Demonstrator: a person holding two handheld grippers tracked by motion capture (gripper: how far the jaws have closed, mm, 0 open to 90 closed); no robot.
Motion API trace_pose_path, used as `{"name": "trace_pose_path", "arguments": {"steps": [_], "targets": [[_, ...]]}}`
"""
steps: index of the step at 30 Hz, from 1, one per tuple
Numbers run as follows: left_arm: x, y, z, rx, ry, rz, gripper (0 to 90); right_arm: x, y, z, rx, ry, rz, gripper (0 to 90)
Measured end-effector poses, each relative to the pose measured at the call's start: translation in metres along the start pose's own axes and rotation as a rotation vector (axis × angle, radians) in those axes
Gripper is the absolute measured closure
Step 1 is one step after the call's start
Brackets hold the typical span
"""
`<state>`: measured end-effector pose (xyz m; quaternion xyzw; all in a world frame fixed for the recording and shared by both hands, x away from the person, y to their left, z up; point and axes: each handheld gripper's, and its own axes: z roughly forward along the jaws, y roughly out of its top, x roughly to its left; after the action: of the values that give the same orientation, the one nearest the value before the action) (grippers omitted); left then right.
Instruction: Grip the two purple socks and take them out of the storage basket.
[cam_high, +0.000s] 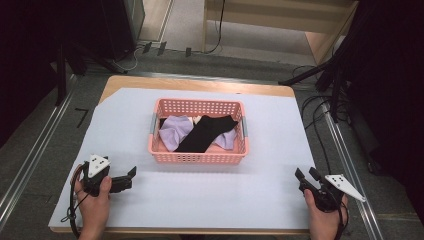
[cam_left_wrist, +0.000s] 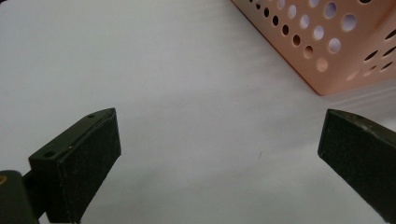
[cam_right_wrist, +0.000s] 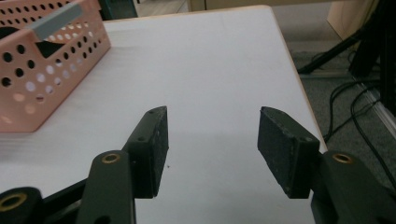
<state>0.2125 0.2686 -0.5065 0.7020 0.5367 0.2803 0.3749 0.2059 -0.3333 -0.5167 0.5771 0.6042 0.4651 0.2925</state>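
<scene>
Your bench (cam_high: 125, 130) carries a white sheet, and at its middle, toward the far side, sits the pink perforated basket (cam_high: 200, 156). The socks lie inside it: a black sock (cam_high: 207, 134) draped diagonally across the heap, lavender socks (cam_high: 175, 131) to its left and showing again at its right, and a pale one just visible at the far wall. Nothing else lies on the sheet.

Expect the socks to be light, soft and limp; they will sag and trail when lifted, and one may drag a neighbour along where they overlap. The black sock lies on top, so it looks the easiest to start with. Pinch it where the fabric bunches near its middle, or at the cuff end by the far right corner, and go in from above so you clear the basket wall.

Your left tongs (cam_high: 129, 176) rest near the left front of the bench, spread wide with nothing between them, pointing toward the basket's near left corner (cam_left_wrist: 322, 91). Your right tongs (cam_right_wrist: 212, 140) sit at the near right, also spread and empty, over bare sheet.
</scene>
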Motion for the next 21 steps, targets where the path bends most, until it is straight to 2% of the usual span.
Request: {"name": "trace_pose_path", "arguments": {"steps": [6, 11, 12, 13, 21], "targets": [[0.0, 0.0, 0.0, 0.0, -0.003, -0.002, 0.1, 0.034, 0.017, 0.007, -0.003, 0.065, -0.068, 43.4], [0.0, 0.0, 0.0, 0.003, -0.008, -0.002, 0.1, 0.057, 0.03, 0.018, -0.016, 0.115, -0.076, 44.2], [0.0, 0.0, 0.0, 0.003, -0.008, -0.002, 0.1, 0.057, 0.03, 0.018, -0.016, 0.115, -0.076, 44.2], [0.0, 0.0, 0.0, 0.003, -0.009, -0.003, 0.1, 0.067, 0.036, 0.023, -0.022, 0.132, -0.082, 44.2], [0.0, 0.0, 0.0, 0.006, -0.01, -0.007, 0.1, 0.104, 0.053, 0.044, -0.047, 0.19, -0.078, 45.7]]}}
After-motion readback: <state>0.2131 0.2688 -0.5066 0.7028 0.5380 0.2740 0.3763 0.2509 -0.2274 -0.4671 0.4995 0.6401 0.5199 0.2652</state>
